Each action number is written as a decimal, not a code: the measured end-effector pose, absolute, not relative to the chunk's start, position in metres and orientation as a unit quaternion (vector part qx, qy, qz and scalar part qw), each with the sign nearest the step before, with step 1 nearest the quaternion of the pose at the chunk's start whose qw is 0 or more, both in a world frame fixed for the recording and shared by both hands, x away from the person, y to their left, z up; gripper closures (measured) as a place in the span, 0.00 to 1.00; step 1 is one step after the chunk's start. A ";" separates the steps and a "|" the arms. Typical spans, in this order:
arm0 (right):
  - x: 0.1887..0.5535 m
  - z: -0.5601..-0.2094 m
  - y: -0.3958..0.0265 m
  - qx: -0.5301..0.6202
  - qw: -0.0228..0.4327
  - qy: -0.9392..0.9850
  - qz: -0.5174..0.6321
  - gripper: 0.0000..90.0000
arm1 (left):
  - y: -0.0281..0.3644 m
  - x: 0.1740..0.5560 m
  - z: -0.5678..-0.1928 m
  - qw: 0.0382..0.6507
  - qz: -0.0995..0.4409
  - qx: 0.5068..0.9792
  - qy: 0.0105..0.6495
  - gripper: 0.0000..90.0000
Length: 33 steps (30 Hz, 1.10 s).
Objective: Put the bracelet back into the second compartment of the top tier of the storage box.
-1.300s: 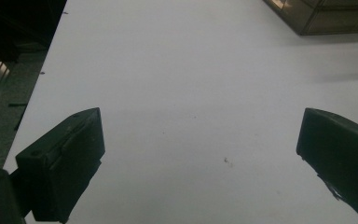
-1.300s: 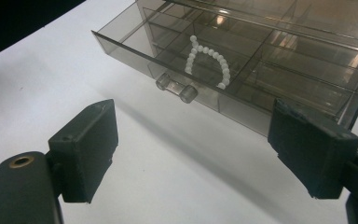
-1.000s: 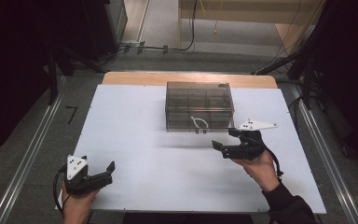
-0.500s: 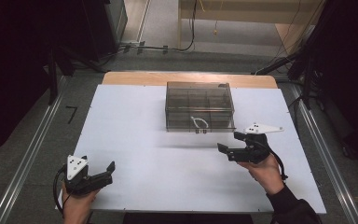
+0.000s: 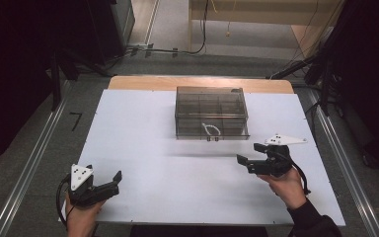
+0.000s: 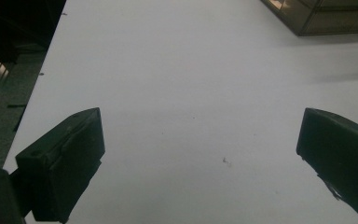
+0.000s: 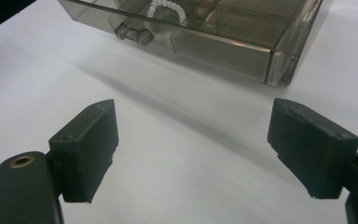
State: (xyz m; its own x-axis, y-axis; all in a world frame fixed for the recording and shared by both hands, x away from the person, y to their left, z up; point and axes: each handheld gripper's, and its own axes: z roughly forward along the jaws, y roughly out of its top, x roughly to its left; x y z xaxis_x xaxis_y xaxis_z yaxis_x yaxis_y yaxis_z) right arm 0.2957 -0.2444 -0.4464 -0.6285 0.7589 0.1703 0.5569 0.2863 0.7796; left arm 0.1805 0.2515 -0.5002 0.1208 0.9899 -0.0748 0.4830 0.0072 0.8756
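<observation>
We note right gripper (image 5: 250,164) (jaws spread, empty) has drawn back toward 5 o'clock from the compartment box (image 5: 211,112); left gripper (image 5: 109,183) likewise released, idle.

Readable text: none in any view.
Clear box (image 5: 211,112): no label, brand or number can be read on its walls or lid.
White table (image 5: 153,148): plain surface, no print or sign.
Grey plates on the grippers: small dark dots, no letters or digits legible.
Floor beside the table: a dark angular mark (image 5: 77,120), too small to read as a character.
</observation>
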 end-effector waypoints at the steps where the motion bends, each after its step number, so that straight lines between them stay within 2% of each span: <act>1: 0.295 -0.447 -0.245 0.416 0.117 0.793 0.430 0.16 | 0.251 0.181 -0.500 0.403 0.314 0.631 0.584 0.01; 33: 0.280 -0.458 -0.283 0.454 0.129 0.776 0.418 0.17 | 0.251 0.180 -0.500 0.403 0.313 0.631 0.584 0.01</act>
